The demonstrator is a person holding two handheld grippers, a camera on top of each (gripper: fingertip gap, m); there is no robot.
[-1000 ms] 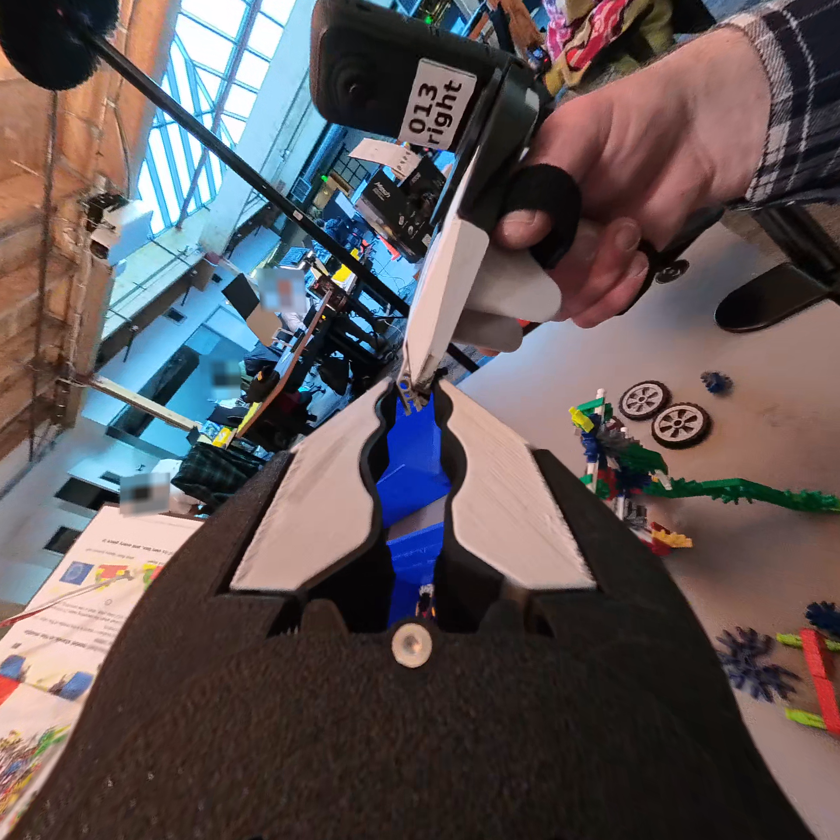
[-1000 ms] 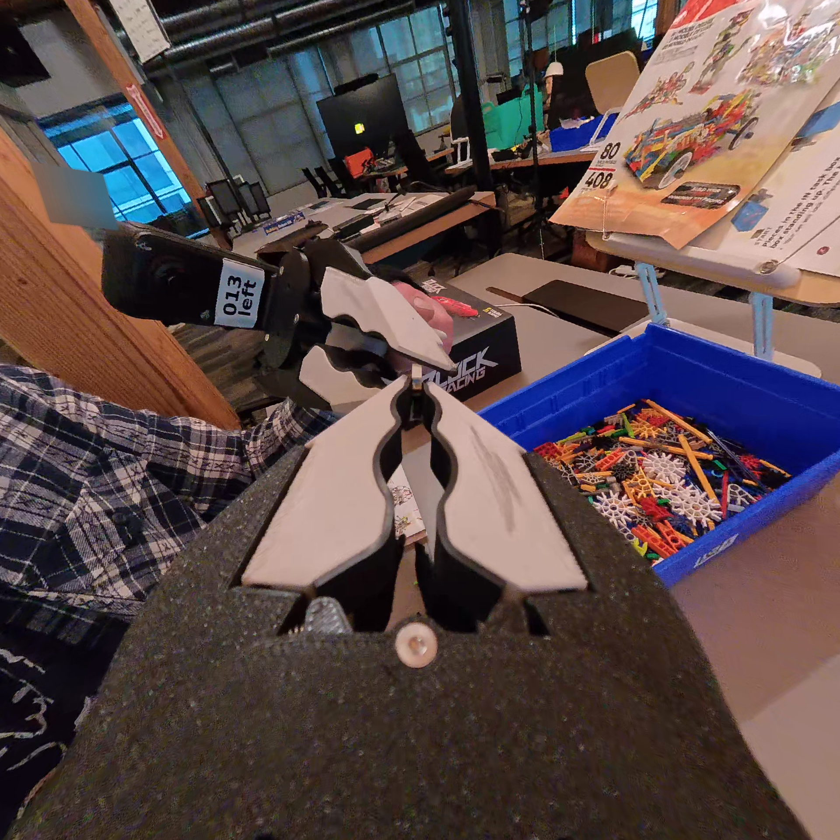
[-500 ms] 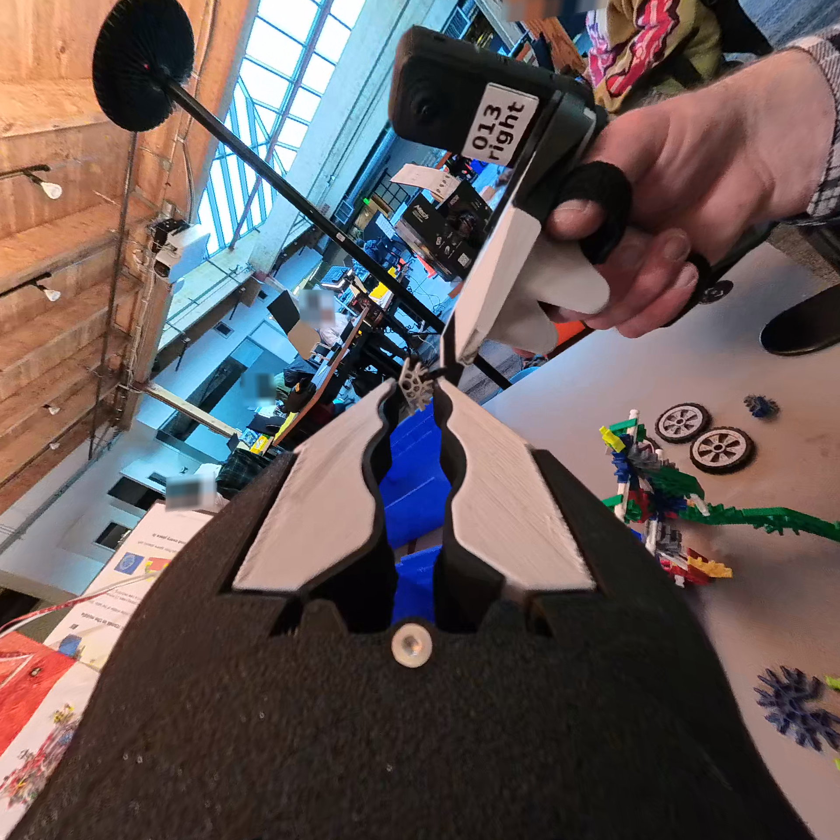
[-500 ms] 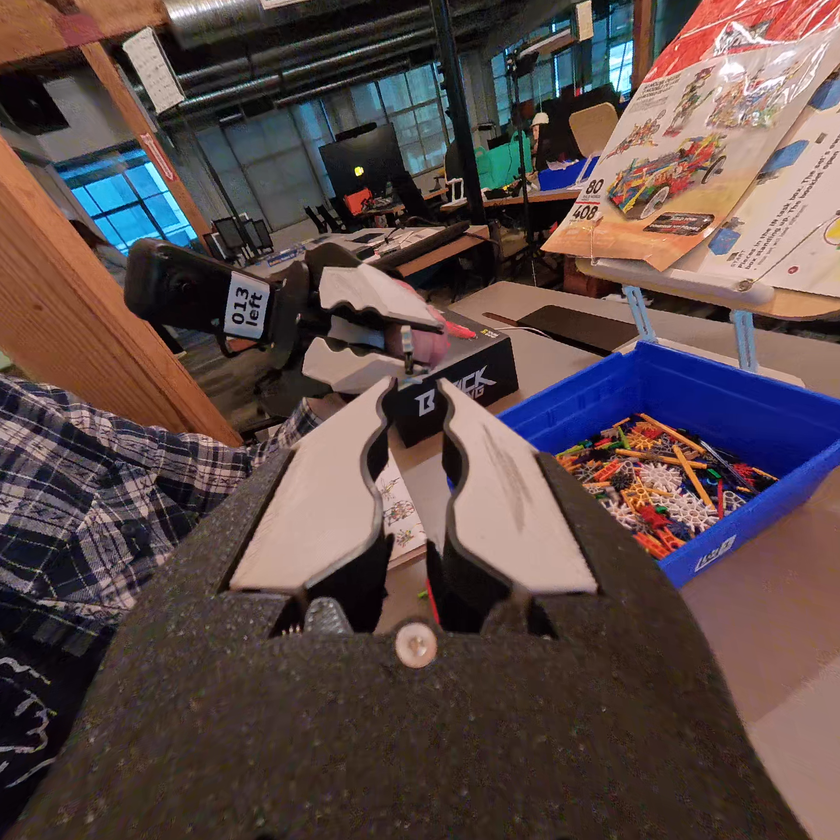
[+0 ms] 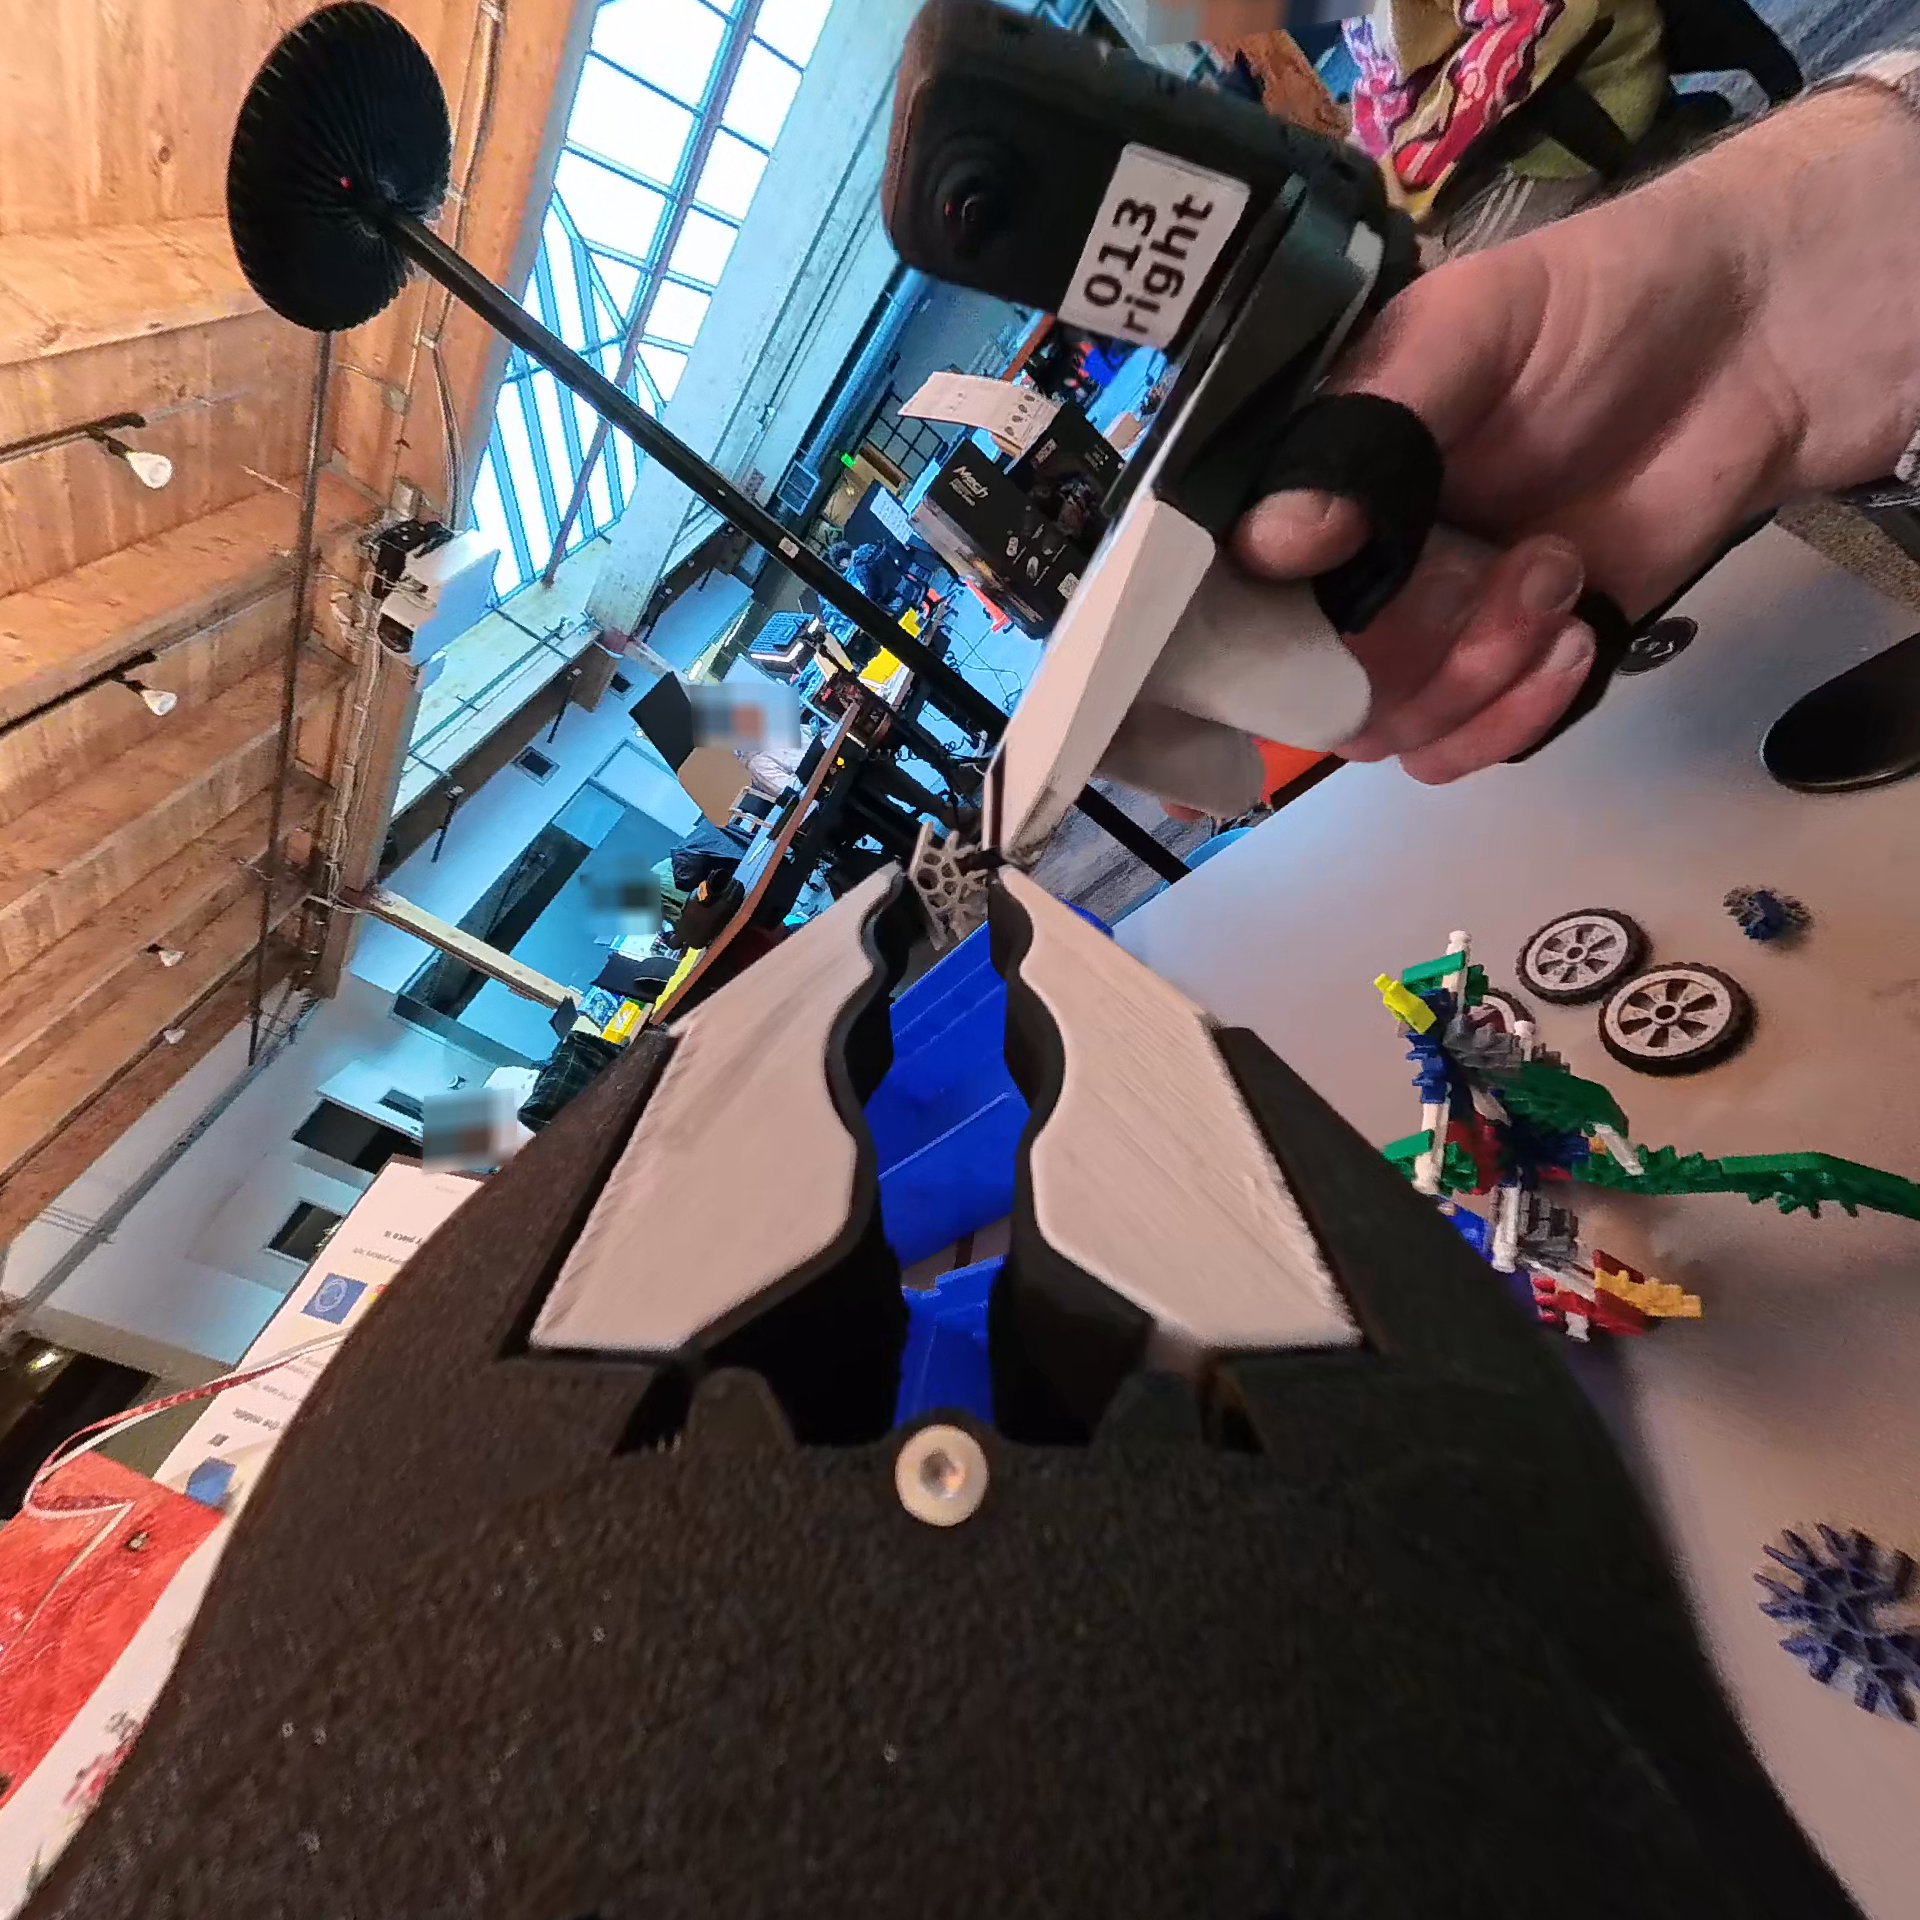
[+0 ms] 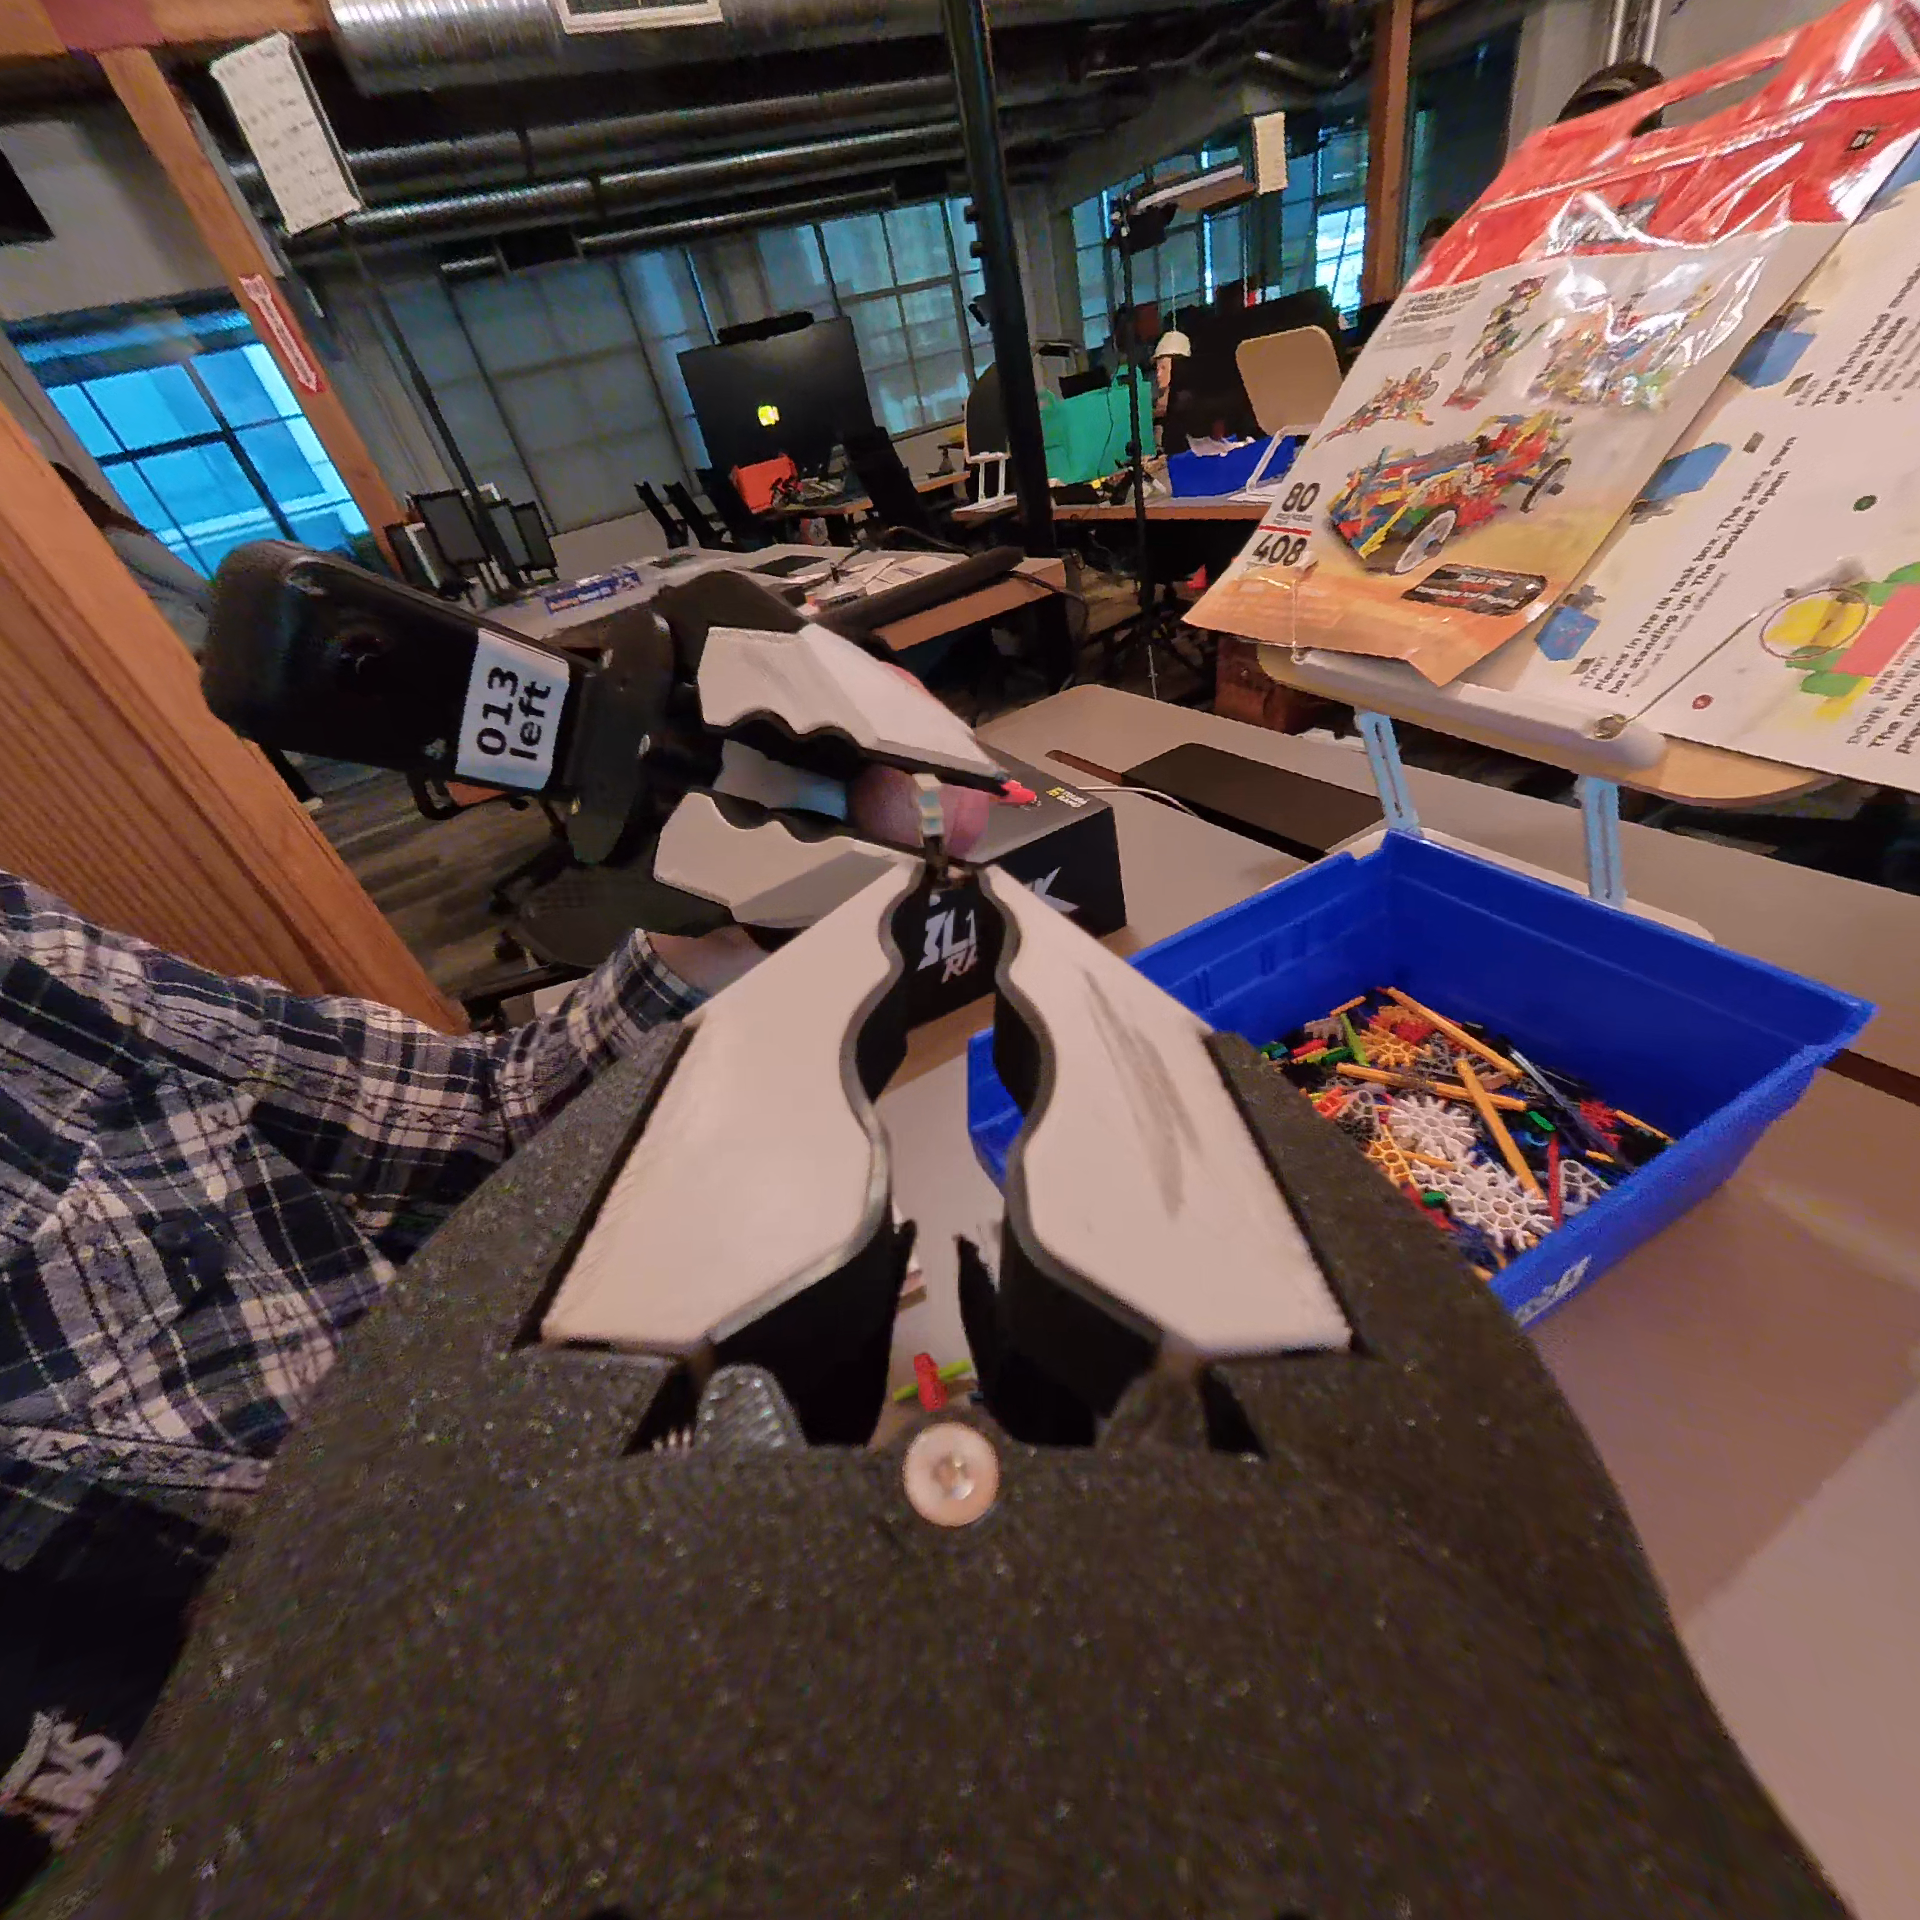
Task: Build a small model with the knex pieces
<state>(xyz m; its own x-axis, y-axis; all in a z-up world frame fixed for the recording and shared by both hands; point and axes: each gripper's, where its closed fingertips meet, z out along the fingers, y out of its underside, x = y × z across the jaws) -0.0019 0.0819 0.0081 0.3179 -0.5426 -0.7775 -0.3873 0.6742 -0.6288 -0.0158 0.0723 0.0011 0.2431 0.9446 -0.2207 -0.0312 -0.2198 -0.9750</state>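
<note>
A: Left hand-held gripper [image 5: 943, 891]?
B: Fingertips pinched onto a grey snowflake connector [image 5: 945, 883], raised above the table [image 5: 1455, 873].

A: Right hand-held gripper [image 6: 943, 871]?
B: Fingertips nearly together on a thin black rod [image 6: 938, 854] whose far end meets the connector. A hand [image 5: 1621, 468] carries it.

A: Nearby stock?
B: Blue bin [image 6: 1538, 935] of mixed coloured pieces, far right in the right wrist view; black box [image 6: 1060, 862] beyond the grippers. Left wrist view: partly built model [image 5: 1507, 1143] at right, two wheels [image 5: 1621, 987] just past it, blue connector [image 5: 1849, 1621] nearer.
</note>
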